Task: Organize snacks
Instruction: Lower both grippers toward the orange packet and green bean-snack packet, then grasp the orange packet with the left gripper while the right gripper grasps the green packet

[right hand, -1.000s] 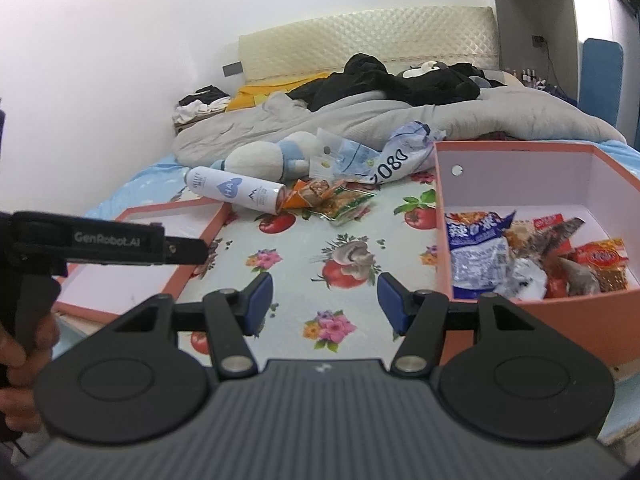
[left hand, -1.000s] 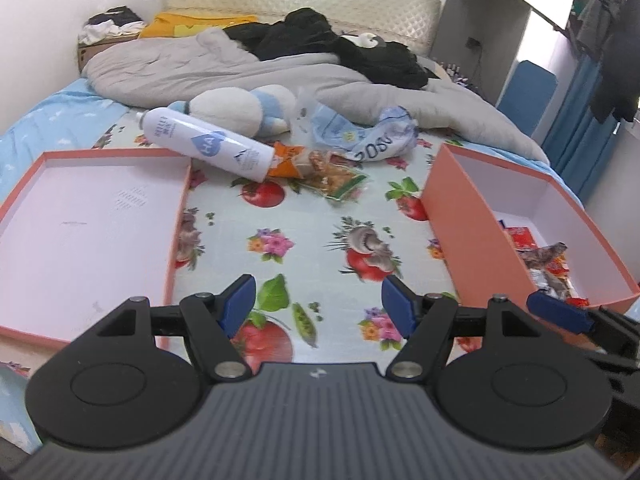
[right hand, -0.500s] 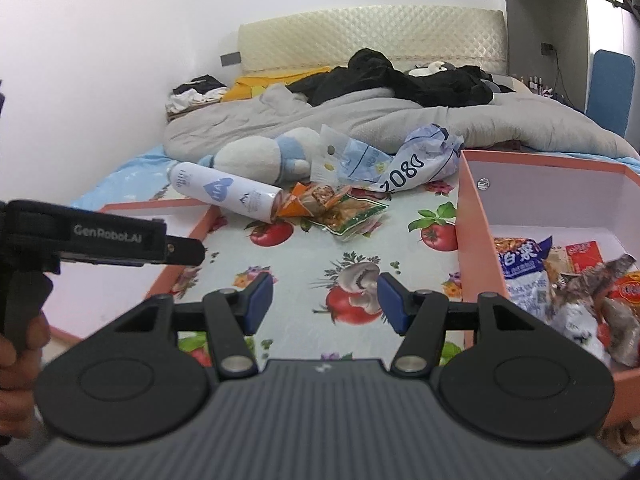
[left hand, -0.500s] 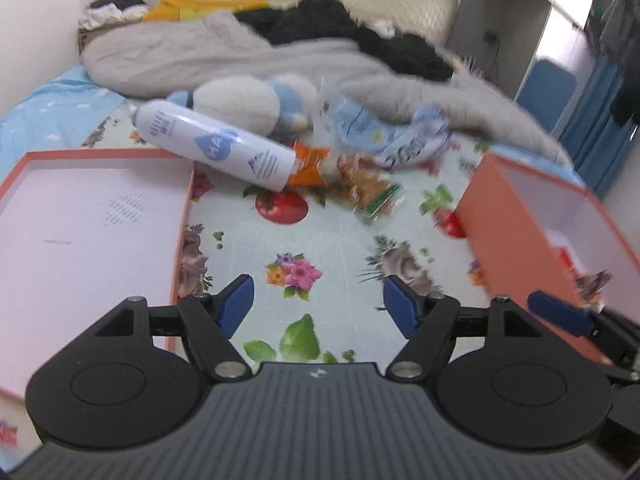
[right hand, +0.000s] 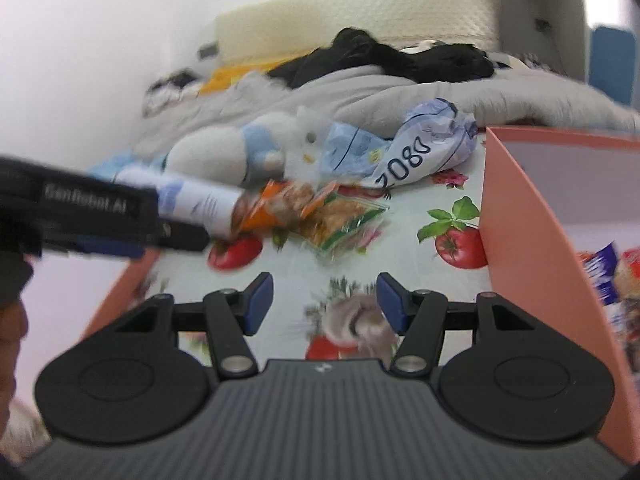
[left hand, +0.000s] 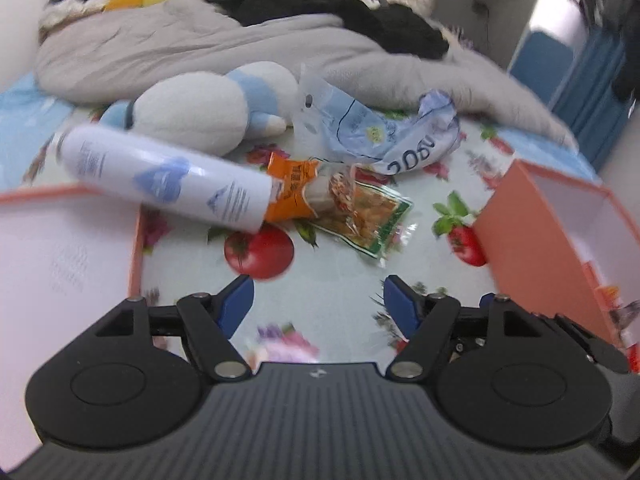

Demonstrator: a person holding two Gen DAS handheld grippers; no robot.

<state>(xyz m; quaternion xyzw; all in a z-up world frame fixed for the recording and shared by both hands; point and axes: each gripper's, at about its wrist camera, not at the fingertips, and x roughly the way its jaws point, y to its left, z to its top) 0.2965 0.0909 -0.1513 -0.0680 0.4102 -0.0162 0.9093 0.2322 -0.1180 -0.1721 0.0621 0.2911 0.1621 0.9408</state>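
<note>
On the fruit-print bedspread lie a white bottle (left hand: 168,180) on its side, an orange snack packet (left hand: 294,192) and a clear green-edged snack bag (left hand: 360,216), with a crumpled blue-and-white bag (left hand: 380,140) behind them. My left gripper (left hand: 318,304) hangs open and empty, short of these snacks. My right gripper (right hand: 324,298) is also open and empty, over the bedspread before the same snack bag (right hand: 340,220). The orange box (right hand: 532,240) at the right holds several snack packets (right hand: 608,276). The left gripper's body crosses the left side of the right wrist view.
An orange box lid (left hand: 60,256) lies open side up at the left. A white and blue plush toy (left hand: 216,108) rests behind the bottle. A grey quilt (left hand: 192,44) and black clothes (left hand: 340,12) pile at the bed's far end.
Both grippers have moved forward and lower over the bedspread toward the snacks, which now look larger. The orange box has slid to the right edge of both views. Jaw gaps look unchanged.
</note>
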